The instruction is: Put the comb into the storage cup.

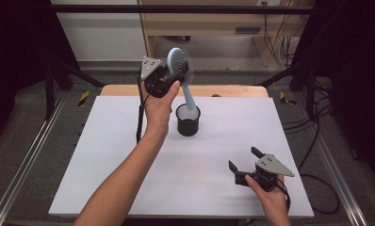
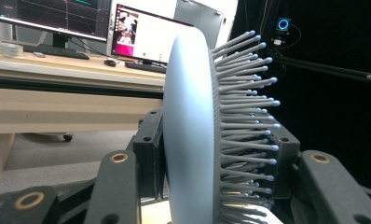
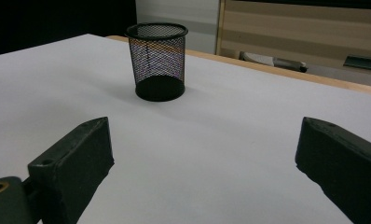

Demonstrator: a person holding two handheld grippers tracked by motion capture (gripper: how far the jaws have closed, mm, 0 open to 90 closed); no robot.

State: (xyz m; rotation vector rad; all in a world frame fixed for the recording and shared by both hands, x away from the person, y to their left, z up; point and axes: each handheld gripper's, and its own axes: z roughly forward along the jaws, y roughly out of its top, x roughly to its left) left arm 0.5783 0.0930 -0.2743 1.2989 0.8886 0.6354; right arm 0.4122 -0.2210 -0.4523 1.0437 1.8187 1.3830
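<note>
- Nearest the high camera, one right gripper (image 1: 242,165) sits low over the white tabletop (image 1: 129,155), jaws spread wide with nothing between them.
- One left gripper (image 1: 174,75) is raised at the far side, its jaws clamped on the head of one pale blue hairbrush (image 1: 178,59).
- Bristles (image 2: 244,116) point to one side in the left gripper view.
- Brush handle (image 1: 189,96) slants down into one black mesh cup (image 1: 188,123), which stands upright on the tabletop, well apart from the right gripper.
</note>
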